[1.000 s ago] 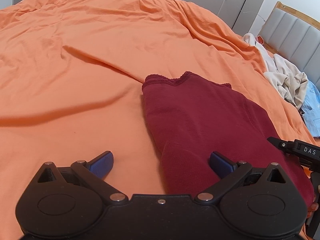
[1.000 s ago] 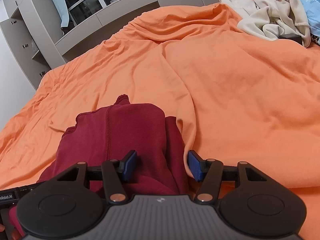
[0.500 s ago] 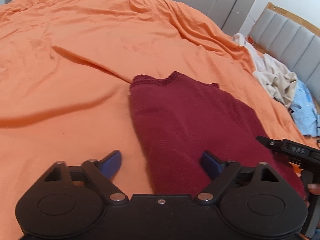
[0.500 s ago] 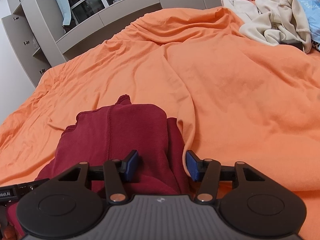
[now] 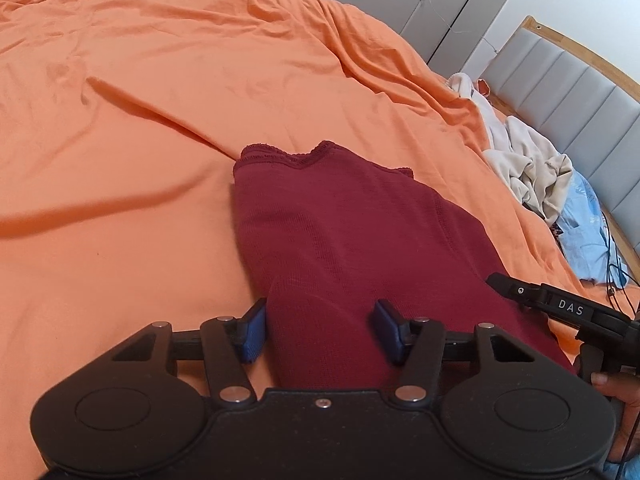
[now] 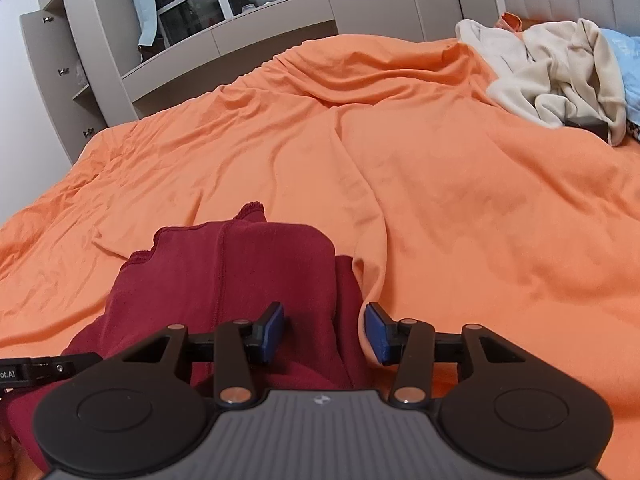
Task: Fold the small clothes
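A dark red knit garment [image 5: 344, 232] lies partly folded on the orange bedsheet [image 5: 140, 128]. My left gripper [image 5: 320, 332] is open, its blue pads standing on either side of the garment's near left edge. My right gripper [image 6: 326, 334] is open too, its pads on either side of the near right edge of the garment [image 6: 240, 272]. The right gripper's body shows at the right in the left wrist view [image 5: 560, 308]. The cloth between the pads is not pinched.
A pile of cream and light blue clothes [image 5: 536, 168] lies near the padded headboard [image 5: 568, 92]; it also shows in the right wrist view [image 6: 560, 76]. Grey cabinets and drawers [image 6: 100, 52] stand past the bed's far edge. The sheet has raised wrinkles.
The left gripper's jaws have narrowed around the garment's near edge and it has shifted right. The right gripper has narrowed slightly and barely moved.
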Motion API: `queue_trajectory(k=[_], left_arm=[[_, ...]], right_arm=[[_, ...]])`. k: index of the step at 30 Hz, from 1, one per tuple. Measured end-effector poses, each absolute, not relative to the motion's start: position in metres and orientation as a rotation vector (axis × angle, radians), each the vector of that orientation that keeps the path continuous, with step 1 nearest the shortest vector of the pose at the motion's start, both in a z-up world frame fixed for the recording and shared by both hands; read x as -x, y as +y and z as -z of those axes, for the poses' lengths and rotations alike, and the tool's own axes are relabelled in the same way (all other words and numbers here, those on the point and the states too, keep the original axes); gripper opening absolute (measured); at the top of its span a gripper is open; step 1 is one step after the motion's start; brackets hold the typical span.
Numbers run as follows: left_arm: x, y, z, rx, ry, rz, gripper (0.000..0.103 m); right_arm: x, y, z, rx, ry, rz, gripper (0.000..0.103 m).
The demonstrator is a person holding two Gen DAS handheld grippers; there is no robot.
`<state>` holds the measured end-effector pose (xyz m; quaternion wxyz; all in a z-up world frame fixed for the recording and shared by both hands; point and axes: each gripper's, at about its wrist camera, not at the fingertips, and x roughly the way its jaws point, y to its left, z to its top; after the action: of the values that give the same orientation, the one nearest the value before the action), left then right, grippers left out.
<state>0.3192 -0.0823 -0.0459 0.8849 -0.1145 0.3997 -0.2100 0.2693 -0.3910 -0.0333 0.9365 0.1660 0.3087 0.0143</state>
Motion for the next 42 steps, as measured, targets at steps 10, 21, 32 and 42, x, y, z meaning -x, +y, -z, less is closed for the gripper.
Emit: queue_trajectory(k=[10,21,32,42], left_arm=[[-0.319,-0.082,0.046,0.238,0.831,0.437,0.058],[-0.319,-0.081,0.046,0.239,0.831,0.437,0.059],[-0.32,-0.083,0.044,0.222,0.813,0.436,0.048],[-0.321,-0.075,0.022,0.279,0.747,0.459,0.026]], right_arm=[[-0.288,-0.414,0.023,-0.402,0.557,-0.147,0.054],[-0.299,-0.418,0.053,-0.496,0.711,-0.167,0.052],[-0.281,-0.389,0.028,-0.346,0.612,-0.18,0.015],[-0.269,-0.375,-0.014,-0.388,0.45,-0.234,0.014]])
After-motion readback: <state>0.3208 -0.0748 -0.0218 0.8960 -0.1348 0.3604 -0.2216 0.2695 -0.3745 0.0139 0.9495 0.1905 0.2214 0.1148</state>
